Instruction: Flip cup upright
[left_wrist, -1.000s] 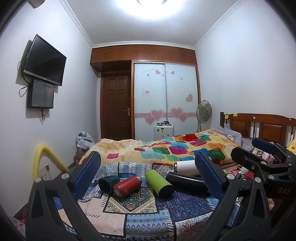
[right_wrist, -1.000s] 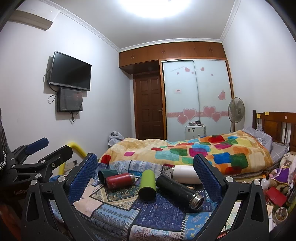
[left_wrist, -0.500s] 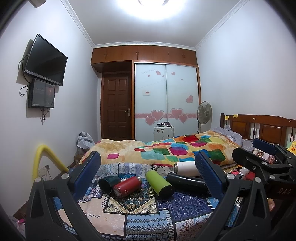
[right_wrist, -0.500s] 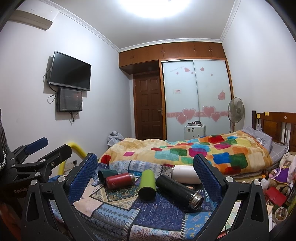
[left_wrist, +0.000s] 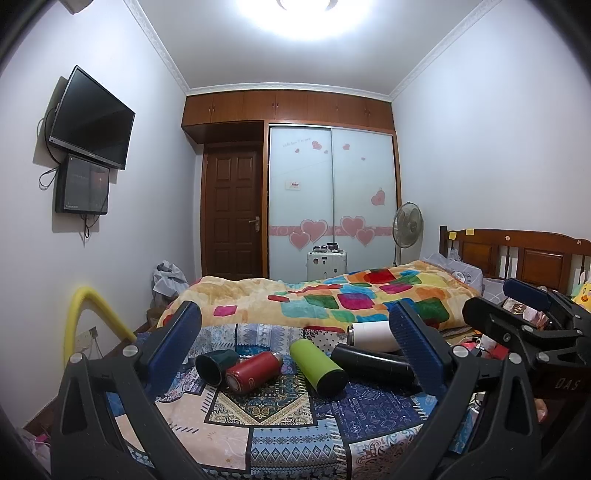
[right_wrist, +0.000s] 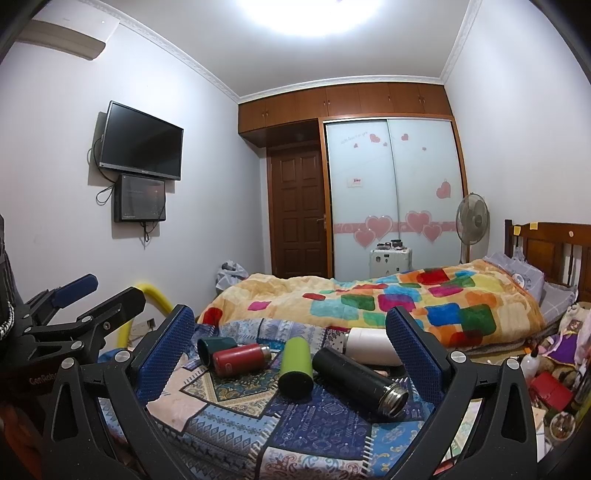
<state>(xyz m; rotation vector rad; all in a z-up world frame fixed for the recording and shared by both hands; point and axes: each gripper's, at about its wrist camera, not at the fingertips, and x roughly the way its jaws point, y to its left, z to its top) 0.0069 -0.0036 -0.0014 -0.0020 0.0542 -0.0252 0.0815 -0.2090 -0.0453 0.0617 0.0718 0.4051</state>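
Both tongs wide open, nothing in either. Left tongs (left_wrist: 295, 343) hang above the near end of the bed, blue pads apart w/ the whole row of cups showing between them. Right tongs (right_wrist: 290, 343) same: spread wide, gripping nothing, over the near end too. From the left cam the right tongs show at the right edge; from the right cam the left tongs (right_wrist: 74, 299) sit at the left edge.

Five containers lie on their sides on the patterned blanket (left_wrist: 258, 413) at the near end of the bed, roughly in a row. From the left side: dark green cup (left_wrist: 212, 365), mouth toward the cam, touching the red bottle (left_wrist: 253, 371) just beside it. Then the lime green cup (left_wrist: 317, 365), near the middle, dark end facing the cam. Black flask (left_wrist: 373, 365) next, close to the lime one; its steel neck (right_wrist: 395, 400) points to the near right corner. White cup (left_wrist: 371, 334) lies behind the black flask, toward the colourful quilt (left_wrist: 351, 299).
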